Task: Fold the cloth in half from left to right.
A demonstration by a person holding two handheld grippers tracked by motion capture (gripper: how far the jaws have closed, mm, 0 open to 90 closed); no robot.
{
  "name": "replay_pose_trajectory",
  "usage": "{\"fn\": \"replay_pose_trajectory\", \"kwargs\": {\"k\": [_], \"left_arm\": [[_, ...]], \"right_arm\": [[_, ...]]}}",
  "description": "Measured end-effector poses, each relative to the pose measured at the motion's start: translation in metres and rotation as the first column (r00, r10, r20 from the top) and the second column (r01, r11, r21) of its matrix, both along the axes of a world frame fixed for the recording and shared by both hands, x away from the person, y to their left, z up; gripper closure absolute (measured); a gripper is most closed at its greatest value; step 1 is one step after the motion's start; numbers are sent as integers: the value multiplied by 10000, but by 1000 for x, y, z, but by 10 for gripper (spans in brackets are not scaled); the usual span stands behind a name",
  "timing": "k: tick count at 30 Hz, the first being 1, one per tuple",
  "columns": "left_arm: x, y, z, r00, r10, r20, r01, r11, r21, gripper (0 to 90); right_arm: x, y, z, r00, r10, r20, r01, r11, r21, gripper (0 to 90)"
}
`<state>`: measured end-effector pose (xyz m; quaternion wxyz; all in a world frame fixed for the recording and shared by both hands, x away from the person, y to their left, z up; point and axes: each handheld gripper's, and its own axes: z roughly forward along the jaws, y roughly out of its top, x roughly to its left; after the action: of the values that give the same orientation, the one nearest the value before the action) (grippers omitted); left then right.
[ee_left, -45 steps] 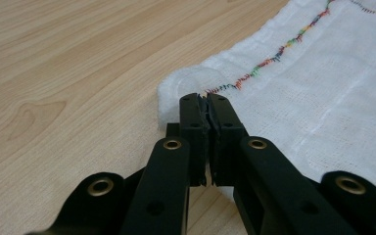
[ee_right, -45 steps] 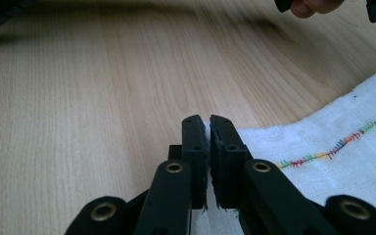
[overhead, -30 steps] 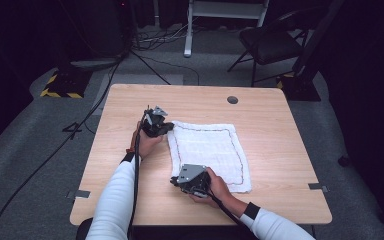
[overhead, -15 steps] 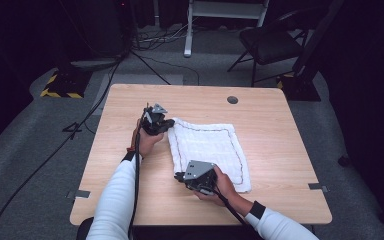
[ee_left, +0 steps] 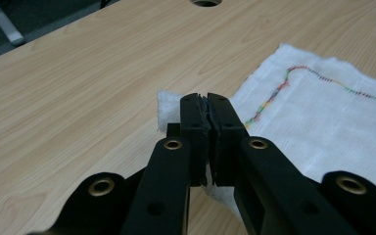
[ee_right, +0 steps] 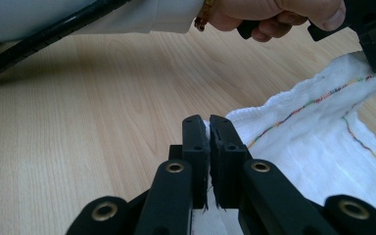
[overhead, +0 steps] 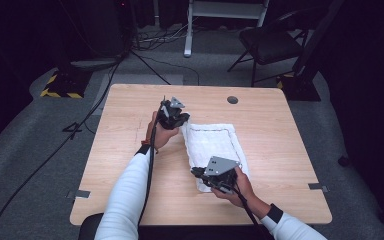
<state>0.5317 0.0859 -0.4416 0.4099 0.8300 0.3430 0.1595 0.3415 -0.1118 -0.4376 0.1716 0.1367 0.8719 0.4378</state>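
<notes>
Right now we are holding a white towel (overhead: pixel 215 150) with a multicoloured stitched line, lying on the wooden table (overhead: pixel 280 150) slightly right of its middle. We are pinching its far left corner with the left gripper (overhead: pixel 176 116), whose jaws are standing closed with cloth showing between them in the left gripper view (ee_left: pixel 206 115). We are clamping the near left corner with the right gripper (overhead: pixel 215 175), its jaws pressed nearly together on a thin fold of cloth (ee_right: pixel 206 132). Beyond the table, a black chair (overhead: pixel 270 45) and cables (overhead: pixel 155 35) are sitting on the grey floor.
</notes>
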Motion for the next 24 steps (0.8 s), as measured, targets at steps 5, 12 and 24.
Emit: {"fn": "replay_pose_trajectory", "kwargs": {"k": [5, 12, 24], "left_arm": [[4, -22, 3, 9995, -297, 71, 295, 9990, 324, 863], [8, -42, 4, 9990, -442, 50, 440, 9982, 413, 862], [16, -91, 10, 9952, -972, 102, 963, 9930, 687, 862]], "right_arm": [[-1, -18, 3, 9996, -293, 11, 293, 9996, 50, 863], [-2, -48, 9, 9969, -786, 38, 786, 9968, 140, 863], [-3, -94, 8, 9875, -1569, -127, 1572, 9874, 183, 863]]}}
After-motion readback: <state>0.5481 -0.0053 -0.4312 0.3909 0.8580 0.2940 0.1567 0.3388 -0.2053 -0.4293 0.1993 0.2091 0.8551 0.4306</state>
